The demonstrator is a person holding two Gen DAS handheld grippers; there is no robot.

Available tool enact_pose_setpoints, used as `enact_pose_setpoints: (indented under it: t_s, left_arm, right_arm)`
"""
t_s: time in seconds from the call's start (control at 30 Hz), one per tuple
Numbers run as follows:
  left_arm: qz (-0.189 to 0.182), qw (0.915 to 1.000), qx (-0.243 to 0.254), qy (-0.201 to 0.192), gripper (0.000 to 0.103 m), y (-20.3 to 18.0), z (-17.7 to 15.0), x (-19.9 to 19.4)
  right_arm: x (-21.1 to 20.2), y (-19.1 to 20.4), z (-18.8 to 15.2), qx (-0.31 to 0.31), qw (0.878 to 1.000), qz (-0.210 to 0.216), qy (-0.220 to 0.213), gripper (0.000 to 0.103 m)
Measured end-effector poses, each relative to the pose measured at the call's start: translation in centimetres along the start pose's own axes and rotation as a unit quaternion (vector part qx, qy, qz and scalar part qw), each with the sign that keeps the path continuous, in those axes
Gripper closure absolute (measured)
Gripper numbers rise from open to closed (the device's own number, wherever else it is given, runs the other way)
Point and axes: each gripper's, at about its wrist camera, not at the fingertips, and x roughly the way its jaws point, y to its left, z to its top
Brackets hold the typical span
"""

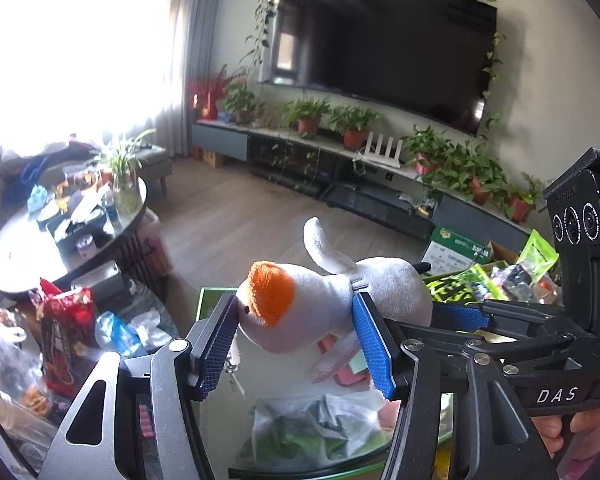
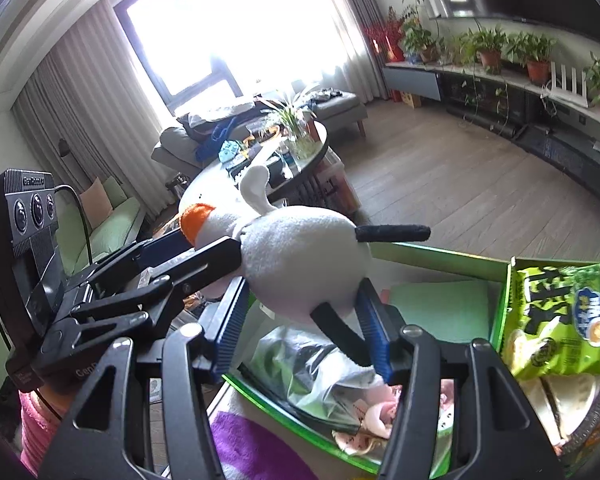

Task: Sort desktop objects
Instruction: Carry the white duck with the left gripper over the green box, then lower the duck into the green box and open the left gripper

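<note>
A white plush dog (image 1: 324,300) with an orange ear patch and black tail hangs in the air between both grippers. My left gripper (image 1: 296,344) is shut on its head and neck, blue pads on each side. My right gripper (image 2: 304,324) is shut on its rear body (image 2: 300,268), with a black leg between the pads. The right gripper also shows in the left wrist view (image 1: 500,320), and the left gripper in the right wrist view (image 2: 172,260). Below the toy lies a green box (image 2: 440,260) holding a clear plastic bag (image 2: 312,368) and pink items.
A green snack packet (image 2: 560,320) lies at the box's right edge. A red snack bag (image 1: 66,336) and wrappers lie at left. A round cluttered coffee table (image 1: 28,248) stands behind, with a TV stand with potted plants (image 1: 352,132) beyond bare wood floor.
</note>
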Motion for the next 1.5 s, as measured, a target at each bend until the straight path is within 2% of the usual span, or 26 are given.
enact_pose_setpoints:
  t_s: [0.33, 0.57, 0.63, 0.8, 0.93, 1.2, 1.5]
  left_arm:
    - [-0.006, 0.9993, -0.017, 0.032, 0.045, 1.4, -1.0, 4.7]
    - [0.011, 0.998, -0.032, 0.053, 0.045, 2.5, -1.8, 6.9]
    - [0.021, 0.9975, -0.031, 0.06, 0.045, 2.8, -2.0, 7.7]
    - [0.021, 0.9956, -0.045, 0.079, 0.045, 3.3, -2.3, 8.9]
    - [0.027, 0.9967, -0.03, 0.07, 0.045, 2.9, -2.4, 8.4]
    - [0.015, 0.9967, -0.04, 0.069, 0.045, 2.8, -2.4, 7.9]
    - [0.016, 0.9981, -0.026, 0.053, 0.045, 1.4, -1.3, 4.9]
  right_arm:
    - [3.9, -2.2, -0.1, 0.016, 0.999, -0.014, 0.037, 0.048]
    - [6.6, -3.3, 0.2, 0.022, 0.998, -0.026, 0.062, 0.048]
    - [7.3, -3.2, 0.3, 0.012, 0.997, -0.024, 0.068, 0.055]
    - [8.1, -3.4, 0.2, 0.013, 0.997, -0.032, 0.074, 0.055]
    - [8.0, -3.7, -0.1, 0.018, 0.996, -0.032, 0.078, 0.055]
    - [7.3, -2.9, 0.0, 0.009, 0.996, -0.047, 0.078, 0.055]
    - [4.6, -1.4, 0.6, 0.0, 0.997, -0.044, 0.063, 0.055]
